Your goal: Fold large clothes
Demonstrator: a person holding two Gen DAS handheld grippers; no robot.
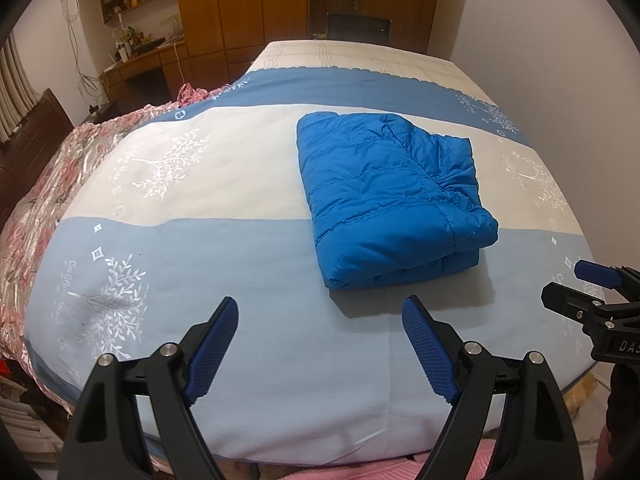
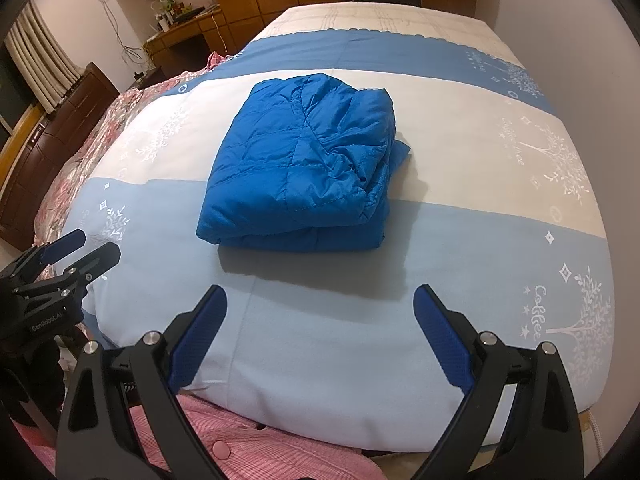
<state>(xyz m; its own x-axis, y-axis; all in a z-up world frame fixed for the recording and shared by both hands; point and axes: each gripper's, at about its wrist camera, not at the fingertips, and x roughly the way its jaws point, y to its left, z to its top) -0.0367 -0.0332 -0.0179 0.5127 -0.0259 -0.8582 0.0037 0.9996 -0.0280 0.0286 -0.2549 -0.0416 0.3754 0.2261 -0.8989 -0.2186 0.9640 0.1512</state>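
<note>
Padding is what rules this blue quilted jacket (image 1: 384,200): we judge it light, soft and springy, with a smooth shell that looks slippery, so the layers may slide apart or puff open when lifted. It lies folded into a thick, roughly square bundle on the bed (image 1: 240,272), across the border between the white band and the pale blue band of the bedcover, well apart from both of our tools.

We hold the left hand-held gripper (image 1: 320,340) near the edge of the bed with its jaws spread wide and nothing between them. The right hand-held gripper (image 2: 320,324) is likewise released and empty, pointing down toward the bundle from beside the left one.

By the look of it, the fold is largely done; the right side of the bundle is the untidy part, where looser fabric bunches and a lower layer pokes out. If we need to tidy or move it, we would take hold at the thick near edge, pinching all layers together, one tool at each near corner, not the slick top panel alone.
</note>
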